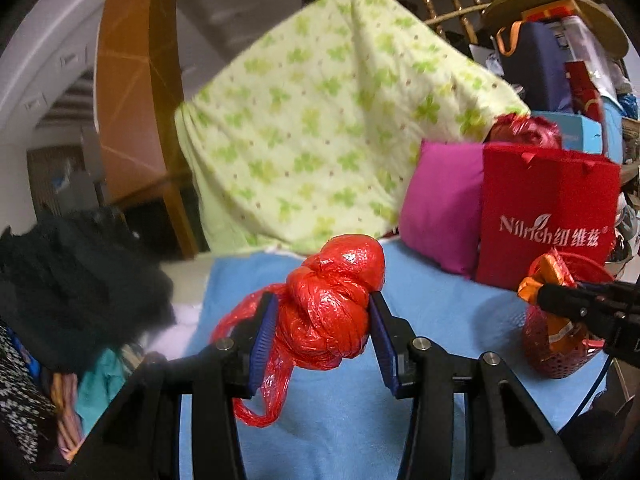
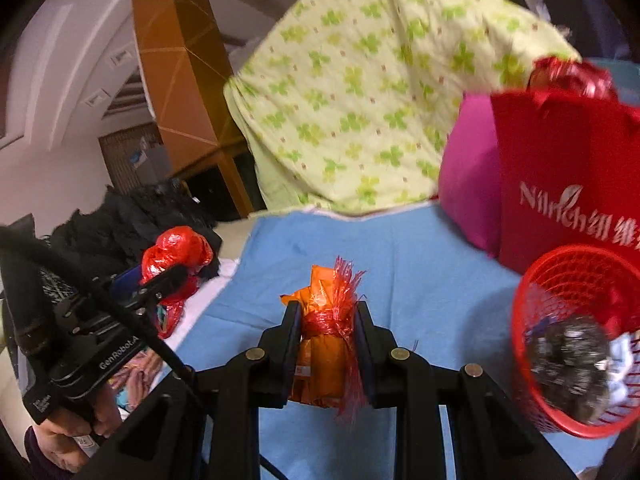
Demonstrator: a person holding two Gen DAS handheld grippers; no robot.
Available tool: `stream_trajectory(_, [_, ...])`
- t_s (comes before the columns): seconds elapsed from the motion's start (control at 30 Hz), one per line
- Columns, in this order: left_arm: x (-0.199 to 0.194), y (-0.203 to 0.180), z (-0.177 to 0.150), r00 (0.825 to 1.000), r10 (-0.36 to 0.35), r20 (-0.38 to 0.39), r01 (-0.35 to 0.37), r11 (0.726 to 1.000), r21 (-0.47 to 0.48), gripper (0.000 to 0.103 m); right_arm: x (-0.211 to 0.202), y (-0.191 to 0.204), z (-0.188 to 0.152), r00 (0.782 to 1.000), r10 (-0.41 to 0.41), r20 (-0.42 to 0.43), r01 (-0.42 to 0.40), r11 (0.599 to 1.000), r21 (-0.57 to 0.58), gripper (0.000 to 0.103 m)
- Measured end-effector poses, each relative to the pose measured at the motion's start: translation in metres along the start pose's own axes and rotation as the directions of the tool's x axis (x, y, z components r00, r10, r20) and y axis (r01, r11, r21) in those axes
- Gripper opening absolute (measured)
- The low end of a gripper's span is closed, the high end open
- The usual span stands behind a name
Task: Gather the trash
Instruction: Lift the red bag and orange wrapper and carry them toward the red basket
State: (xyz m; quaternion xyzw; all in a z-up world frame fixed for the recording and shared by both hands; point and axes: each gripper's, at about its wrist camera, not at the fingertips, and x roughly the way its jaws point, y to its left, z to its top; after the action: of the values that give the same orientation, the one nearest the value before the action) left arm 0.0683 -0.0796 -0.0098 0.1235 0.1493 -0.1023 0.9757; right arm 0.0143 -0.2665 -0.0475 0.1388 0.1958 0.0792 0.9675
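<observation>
My left gripper (image 1: 322, 320) is shut on a knotted red plastic bag (image 1: 332, 300), held up above the blue cloth (image 1: 360, 420); a loose tail of the bag hangs below the pads. My right gripper (image 2: 327, 320) is shut on an orange wrapper bundle (image 2: 324, 344) tied with red plastic strips. A red mesh basket (image 2: 576, 340) stands at the right on the blue cloth (image 2: 420, 280), holding crumpled foil and white scraps. In the left wrist view the right gripper (image 1: 536, 296) with its wrapper hangs just in front of the basket (image 1: 560, 356). In the right wrist view the left gripper (image 2: 160, 276) and its bag (image 2: 176, 252) appear at the left.
A green-flowered sheet (image 1: 332, 120) rises behind the cloth. A magenta cushion (image 1: 440, 208) and a red paper bag (image 1: 548, 220) stand at the back right, next to the basket. Dark clothes (image 1: 72, 280) are piled at the left. A person's hand (image 2: 68, 436) holds the left gripper's handle.
</observation>
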Motion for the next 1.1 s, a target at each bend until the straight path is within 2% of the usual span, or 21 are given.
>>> stream_trajectory(0.17, [-0.040, -0.003, 0.012, 0.999, 0.013, 0.050, -0.014, 1.000, 0.020, 0.047, -0.047, 0.018, 0.008, 0.998, 0.009, 0.061, -0.007, 1.000, -0.019, 0.027])
stream_trajectory(0.33, [-0.061, -0.002, 0.019, 0.998, 0.021, 0.064, -0.023, 0.999, 0.026, 0.048, -0.072, 0.031, 0.012, 0.995, 0.015, 0.095, -0.012, 0.999, -0.037, 0.027])
stream_trajectory(0.63, [-0.083, -0.001, 0.024, 0.996, 0.024, 0.082, -0.026, 0.999, 0.030, 0.048, -0.091, 0.044, 0.016, 0.991, 0.039, 0.130, -0.032, 0.998, -0.056, 0.027])
stream_trajectory(1.1, [-0.092, -0.002, 0.024, 0.996, 0.020, 0.086, -0.023, 0.999, 0.033, 0.048, -0.111, 0.044, 0.010, 0.987, 0.039, 0.159, -0.031, 0.998, -0.058, 0.027])
